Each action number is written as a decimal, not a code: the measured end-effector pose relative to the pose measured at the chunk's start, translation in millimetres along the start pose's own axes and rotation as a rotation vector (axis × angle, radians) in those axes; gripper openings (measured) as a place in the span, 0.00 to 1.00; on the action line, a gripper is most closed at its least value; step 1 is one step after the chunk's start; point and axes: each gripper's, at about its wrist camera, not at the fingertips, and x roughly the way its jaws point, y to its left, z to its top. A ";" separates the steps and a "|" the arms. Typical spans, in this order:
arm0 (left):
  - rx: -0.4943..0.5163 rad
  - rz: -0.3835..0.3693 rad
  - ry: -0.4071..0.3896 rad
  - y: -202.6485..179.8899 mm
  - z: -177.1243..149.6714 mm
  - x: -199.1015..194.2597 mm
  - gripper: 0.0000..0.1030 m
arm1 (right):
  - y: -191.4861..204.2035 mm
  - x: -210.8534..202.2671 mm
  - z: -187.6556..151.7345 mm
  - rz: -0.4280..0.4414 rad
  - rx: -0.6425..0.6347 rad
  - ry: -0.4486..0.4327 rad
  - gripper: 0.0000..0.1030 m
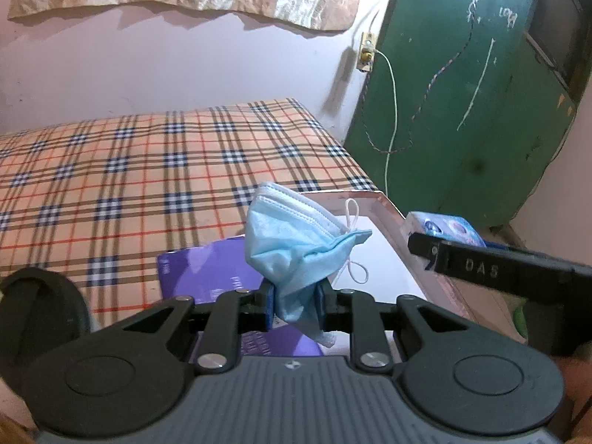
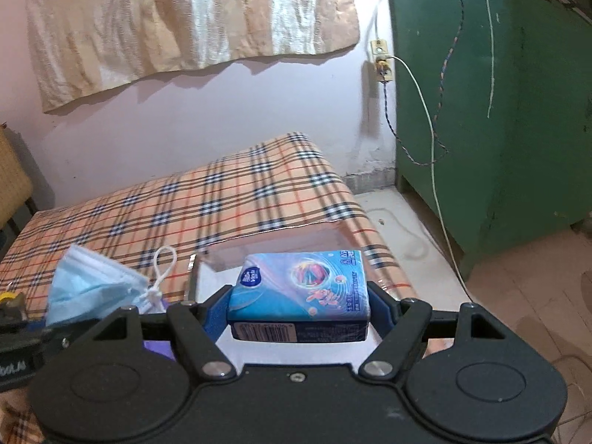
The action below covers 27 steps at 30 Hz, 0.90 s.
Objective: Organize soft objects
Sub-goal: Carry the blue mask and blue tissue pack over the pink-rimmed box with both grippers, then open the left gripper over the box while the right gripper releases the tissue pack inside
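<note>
**Floppy mask in one gripper, tissue pack in the other: how each one handles**

So the left gripper (image 1: 294, 305) has its jaws pinched nearly together on a crumpled light-blue pleated face mask (image 1: 296, 244), low in the middle of the left wrist view. The mask stands up out of the pads like a little fan, with its white elastic ear loops (image 1: 353, 270) dangling to the right. It looks feather-light and totally limp, so I'd guess it flops wherever it's carried. The bunched fabric is the better place to hold; a loop alone would probably stretch and slide out.

The right gripper (image 2: 299, 310) stands wide, its blue pads against both short sides of a blue plastic-wrapped pocket tissue pack with a cartoon print (image 2: 301, 288), lower centre of the right wrist view. That one seems light too, squashy but it holds its block shape. The glossy wrap looks a bit slippery, so a side-to-side grip across the middle makes sense.

Both hang over a shallow pink cardboard box with a white floor (image 1: 384, 199) at the lower right of the left view, beside a purple booklet (image 1: 207, 270), on an orange plaid bedsheet (image 1: 129, 170).
</note>
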 end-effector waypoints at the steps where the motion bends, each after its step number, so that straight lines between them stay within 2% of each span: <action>1: 0.004 -0.005 0.006 -2.1 0.2 3.5 0.23 | -3.1 3.2 1.6 -0.002 0.001 0.005 0.86; 8: 0.027 -0.045 0.034 -14.7 4.4 28.7 0.23 | -19.5 26.1 12.9 0.016 0.011 0.032 0.86; 9: 0.034 -0.054 0.033 -16.8 5.4 32.6 0.26 | -19.0 28.8 14.1 0.011 0.005 0.033 0.86; 11: 0.051 -0.063 0.024 -20.7 6.9 37.9 0.35 | -18.4 33.6 16.8 0.013 -0.006 0.028 0.86; 15: 0.056 -0.079 0.021 -20.9 5.7 40.7 0.63 | -15.6 38.7 21.9 0.021 -0.021 0.003 0.89; 22: 0.038 -0.042 -0.016 -10.9 7.3 18.4 0.68 | -13.8 18.0 19.3 0.003 0.019 -0.042 0.90; 25: 0.045 -0.001 -0.031 -8.5 4.7 0.7 0.71 | -9.4 1.5 19.1 0.028 0.031 -0.066 0.90; 27: 0.047 0.031 -0.041 -5.6 2.5 -9.9 0.73 | -4.8 -10.6 16.7 0.012 0.046 -0.075 0.90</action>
